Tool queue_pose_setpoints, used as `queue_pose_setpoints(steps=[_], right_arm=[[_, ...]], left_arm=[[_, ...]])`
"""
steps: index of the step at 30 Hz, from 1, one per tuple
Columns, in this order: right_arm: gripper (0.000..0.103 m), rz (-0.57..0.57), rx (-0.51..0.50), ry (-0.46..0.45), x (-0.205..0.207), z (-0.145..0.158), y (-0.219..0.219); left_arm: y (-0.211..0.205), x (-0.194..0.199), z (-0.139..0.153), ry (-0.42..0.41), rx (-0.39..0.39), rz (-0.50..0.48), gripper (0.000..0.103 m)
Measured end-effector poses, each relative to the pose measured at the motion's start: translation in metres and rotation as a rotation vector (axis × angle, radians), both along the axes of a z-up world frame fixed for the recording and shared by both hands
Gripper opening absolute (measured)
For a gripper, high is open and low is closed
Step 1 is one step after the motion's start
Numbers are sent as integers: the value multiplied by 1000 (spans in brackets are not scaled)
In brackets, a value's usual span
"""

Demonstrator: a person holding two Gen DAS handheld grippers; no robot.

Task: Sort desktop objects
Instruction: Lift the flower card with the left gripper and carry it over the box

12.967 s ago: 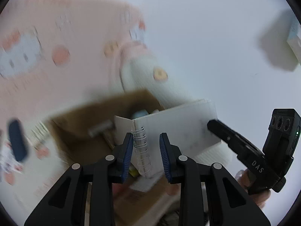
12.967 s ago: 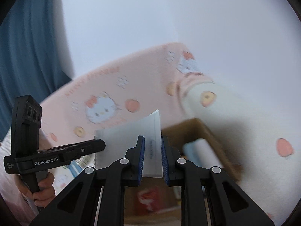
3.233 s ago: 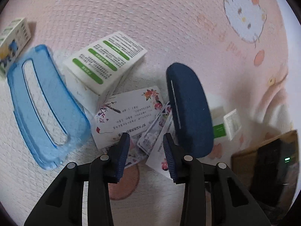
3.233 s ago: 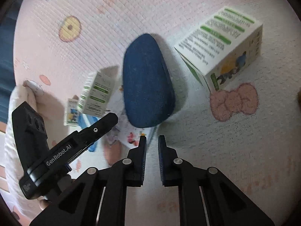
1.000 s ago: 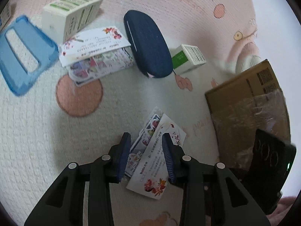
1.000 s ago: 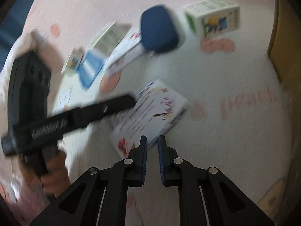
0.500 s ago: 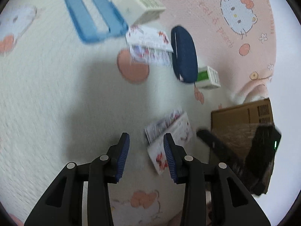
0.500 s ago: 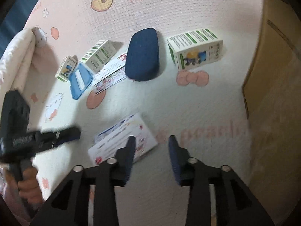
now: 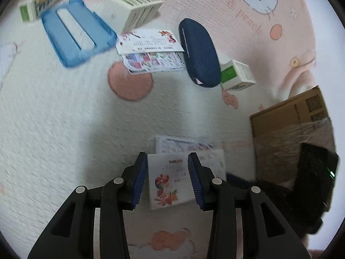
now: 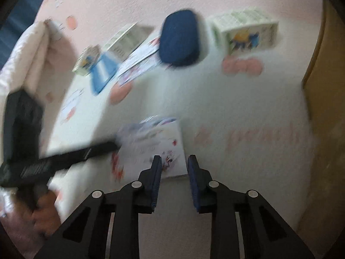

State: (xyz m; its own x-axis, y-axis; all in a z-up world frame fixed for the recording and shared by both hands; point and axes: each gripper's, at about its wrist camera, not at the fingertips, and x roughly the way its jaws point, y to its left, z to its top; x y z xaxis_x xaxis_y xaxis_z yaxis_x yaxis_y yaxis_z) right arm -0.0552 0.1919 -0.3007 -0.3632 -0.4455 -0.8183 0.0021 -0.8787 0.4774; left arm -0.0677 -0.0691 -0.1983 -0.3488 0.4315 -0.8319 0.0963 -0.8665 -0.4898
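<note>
**Both hand-held grippers over the floral leaflets**

The left hand-held gripper (image 9: 168, 180) stood open above the floral leaflets (image 9: 172, 185), which lay flat on the pink cartoon-print blanket (image 9: 64, 129). Its jaws had just been opening a little, with the top leaflet seen between them but not pinched. Half a second earlier those leaflets sat ahead and to the right of the fingers; now they were framed between them.

The right hand-held gripper (image 10: 172, 172) was also open, its jaws just narrowed from a wider spread half a second before. The leaflets' corner (image 10: 155, 149) lay under its left finger, though blur hid any contact.

Farther off lay the navy glasses case (image 9: 199, 52), 2 more leaflets (image 9: 151, 51) beside it, a blue plastic frame (image 9: 75, 32) and green-and-white cartons (image 9: 134, 8). The cardboard box (image 9: 291, 118) stood at the right.
</note>
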Motion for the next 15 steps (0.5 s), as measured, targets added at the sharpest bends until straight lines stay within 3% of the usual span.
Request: queue_pose_setpoints(steps=[5,10,15], right_arm=[[22,-34,104,3,5,4,-2],[23,-113,-14,-57,-2,-9,14],[27,-107,-6,-34,-7,-10,7]], left_arm=[[-10,4,-2,-37,30,4,42],[-4,9,-1,-47,-24,-48,42],[5,9,1,-43,-85,-90,42]])
